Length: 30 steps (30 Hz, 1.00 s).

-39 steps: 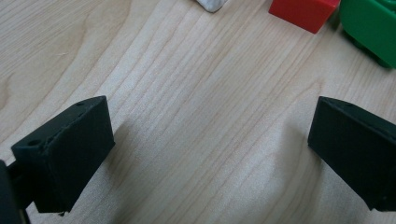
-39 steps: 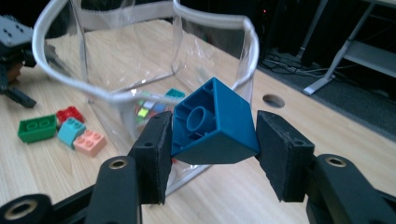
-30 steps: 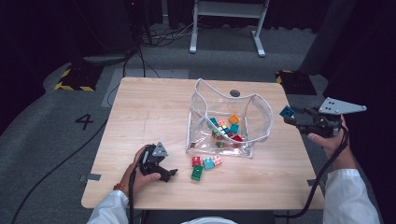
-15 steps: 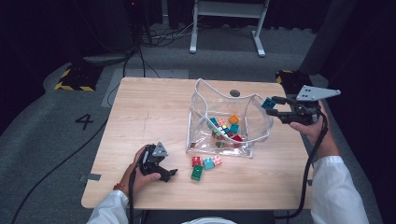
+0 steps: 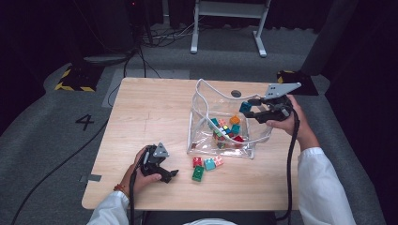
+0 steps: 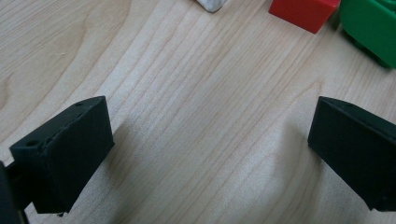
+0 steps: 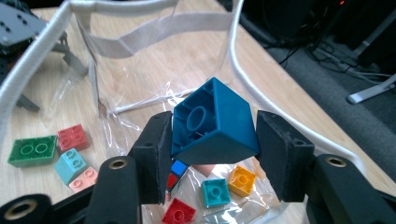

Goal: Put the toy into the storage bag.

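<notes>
Wood table (image 5: 141, 117), dark room | we clamp the blue brick (image 7: 212, 123) in the right gripper (image 5: 248, 108), centre-right, above the bag (image 5: 199, 117) | light, stiff, slick: pinch flat sides | left gripper (image 6: 205, 140) open, empty

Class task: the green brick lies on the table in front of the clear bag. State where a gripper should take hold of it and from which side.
Grip the green brick across its two long side walls, coming straight down from above: it lies flat, studs up, and its short end crowds the red brick.
</notes>
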Tool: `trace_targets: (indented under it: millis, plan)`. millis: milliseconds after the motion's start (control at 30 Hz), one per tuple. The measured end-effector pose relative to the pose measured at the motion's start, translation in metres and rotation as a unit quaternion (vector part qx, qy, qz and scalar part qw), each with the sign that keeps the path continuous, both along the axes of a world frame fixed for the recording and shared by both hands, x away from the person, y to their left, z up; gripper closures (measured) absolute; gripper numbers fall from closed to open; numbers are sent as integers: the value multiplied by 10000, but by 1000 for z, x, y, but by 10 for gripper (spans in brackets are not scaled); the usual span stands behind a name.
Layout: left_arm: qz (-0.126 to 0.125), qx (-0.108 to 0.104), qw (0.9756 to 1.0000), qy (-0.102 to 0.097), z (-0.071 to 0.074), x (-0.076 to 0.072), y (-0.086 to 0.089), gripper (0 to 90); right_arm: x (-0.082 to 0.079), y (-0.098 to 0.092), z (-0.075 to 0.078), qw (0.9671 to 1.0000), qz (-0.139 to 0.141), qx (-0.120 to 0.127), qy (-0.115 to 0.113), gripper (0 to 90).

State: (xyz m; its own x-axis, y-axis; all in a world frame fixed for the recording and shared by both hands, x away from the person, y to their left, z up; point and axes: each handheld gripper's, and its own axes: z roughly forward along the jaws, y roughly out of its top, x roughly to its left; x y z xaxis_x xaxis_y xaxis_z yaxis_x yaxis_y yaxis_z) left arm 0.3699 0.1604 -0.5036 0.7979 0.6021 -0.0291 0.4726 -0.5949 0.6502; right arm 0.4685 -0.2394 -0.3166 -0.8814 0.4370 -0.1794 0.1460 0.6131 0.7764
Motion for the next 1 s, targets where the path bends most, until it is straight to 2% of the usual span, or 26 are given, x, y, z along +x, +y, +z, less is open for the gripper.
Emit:
trace_targets:
  millis: [200, 267, 333, 433, 567, 633, 700, 833, 900, 967, 1000]
  plan:
    - [-1, 3, 10000, -1, 0, 0, 0, 1, 10, 17, -8, 9985, 37, -528, 111, 477]
    - [0, 2, 10000, 0, 0, 0, 0, 1, 13, 21, -9, 9975, 41, -697, 131, 477]
    - [-1, 2, 10000, -2, 0, 0, 0, 1, 14, 26, -11, 9956, -11, -900, 257, 477]
    - [-2, 2, 10000, 1, 0, 0, 0, 1, 19, 31, -15, 9904, -49, -1363, 227, 477]
    - [-2, 4, 10000, -2, 0, 0, 0, 1, 25, 34, -25, 9830, -74, -1799, 360, 477]
    - [-2, 2, 10000, -1, 0, 0, 0, 1, 26, 34, -29, 9760, -204, -2110, 491, 477]
    - [-2, 0, 10000, -1, 0, 0, 0, 1, 27, 31, -31, 9702, -261, -2357, 504, 477]
    - [-1, 5, 10000, -3, 0, 0, 0, 1, 28, 21, -33, 9646, -366, -2544, 595, 477]
    - [-4, 0, 10000, -1, 0, 0, 0, 1, 28, 17, -33, 9600, -433, -2697, 617, 477]
    - [-1, 0, 10000, -1, 0, 0, 0, 1, 28, 12, -33, 9577, -461, -2767, 644, 477]
    - [0, 2, 10000, -2, 0, 0, 0, 1, 27, 9, -32, 9579, -458, -2754, 667, 477]
